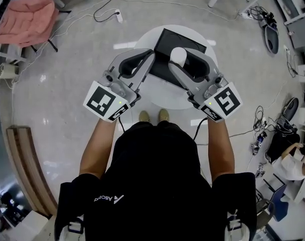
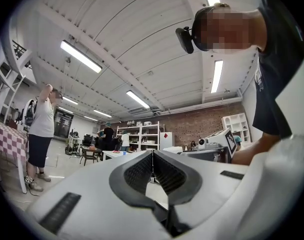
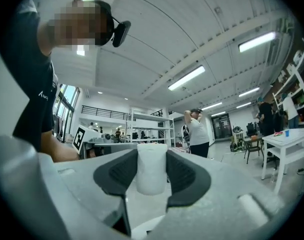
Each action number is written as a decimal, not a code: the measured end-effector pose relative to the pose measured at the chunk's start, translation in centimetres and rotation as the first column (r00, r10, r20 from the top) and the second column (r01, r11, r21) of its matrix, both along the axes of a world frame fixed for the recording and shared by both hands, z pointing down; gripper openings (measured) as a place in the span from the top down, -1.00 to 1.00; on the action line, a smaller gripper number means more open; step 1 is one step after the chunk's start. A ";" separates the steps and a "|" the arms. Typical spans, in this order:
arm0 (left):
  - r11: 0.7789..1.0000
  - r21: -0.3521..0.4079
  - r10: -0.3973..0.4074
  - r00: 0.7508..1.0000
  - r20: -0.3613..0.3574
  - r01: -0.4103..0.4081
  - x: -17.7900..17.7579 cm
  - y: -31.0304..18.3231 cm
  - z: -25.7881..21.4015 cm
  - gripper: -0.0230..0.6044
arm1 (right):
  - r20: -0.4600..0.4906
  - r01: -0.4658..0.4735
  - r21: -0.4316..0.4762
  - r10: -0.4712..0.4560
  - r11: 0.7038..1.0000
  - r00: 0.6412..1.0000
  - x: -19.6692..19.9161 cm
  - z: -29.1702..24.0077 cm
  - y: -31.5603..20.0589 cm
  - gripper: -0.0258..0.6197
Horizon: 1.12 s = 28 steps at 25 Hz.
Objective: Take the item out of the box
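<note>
In the head view a black box (image 1: 165,41) lies open on a small round white table (image 1: 142,38). My right gripper (image 1: 188,60) hangs over the box, shut on a white cylindrical item (image 1: 178,55). The right gripper view shows that item (image 3: 151,169) upright, pressed between the two dark pads (image 3: 181,174) of the right gripper (image 3: 151,159). My left gripper (image 1: 150,53) is held beside it over the box's left edge. Seen in its own view, the left gripper (image 2: 152,156) is shut with its ribbed pads (image 2: 139,171) meeting at the tips and nothing between them. Both grippers point upward, towards the ceiling.
A pink cloth (image 1: 24,19) lies over a chair at the far left. Cables (image 1: 105,14) run over the floor behind the table. A wooden bench (image 1: 22,164) stands at the left. A standing person (image 2: 41,134), shelves (image 2: 142,136) and white tables (image 3: 287,144) are around the room.
</note>
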<state>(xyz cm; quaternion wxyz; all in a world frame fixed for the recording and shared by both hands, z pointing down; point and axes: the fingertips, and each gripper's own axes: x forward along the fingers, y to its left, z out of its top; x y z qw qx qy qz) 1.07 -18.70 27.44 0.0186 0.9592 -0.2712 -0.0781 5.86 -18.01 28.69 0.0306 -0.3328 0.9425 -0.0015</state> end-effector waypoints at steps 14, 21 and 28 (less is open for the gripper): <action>0.999 0.035 0.028 1.000 -0.003 -0.028 1.9 1.5 -1.4 0.92 | 0.136 -0.041 0.019 0.038 0.999 0.990 2.1 -1.6 2.0 0.38; 0.999 0.040 0.030 1.000 -0.005 -0.029 1.9 2.0 -1.3 0.92 | 0.105 -0.041 0.027 0.038 0.999 0.994 1.9 -1.0 2.5 0.38; 0.999 0.038 0.029 1.000 -0.008 -0.029 2.4 2.5 -1.2 0.92 | 0.105 -0.043 0.022 0.041 0.999 0.994 2.5 -0.9 3.0 0.38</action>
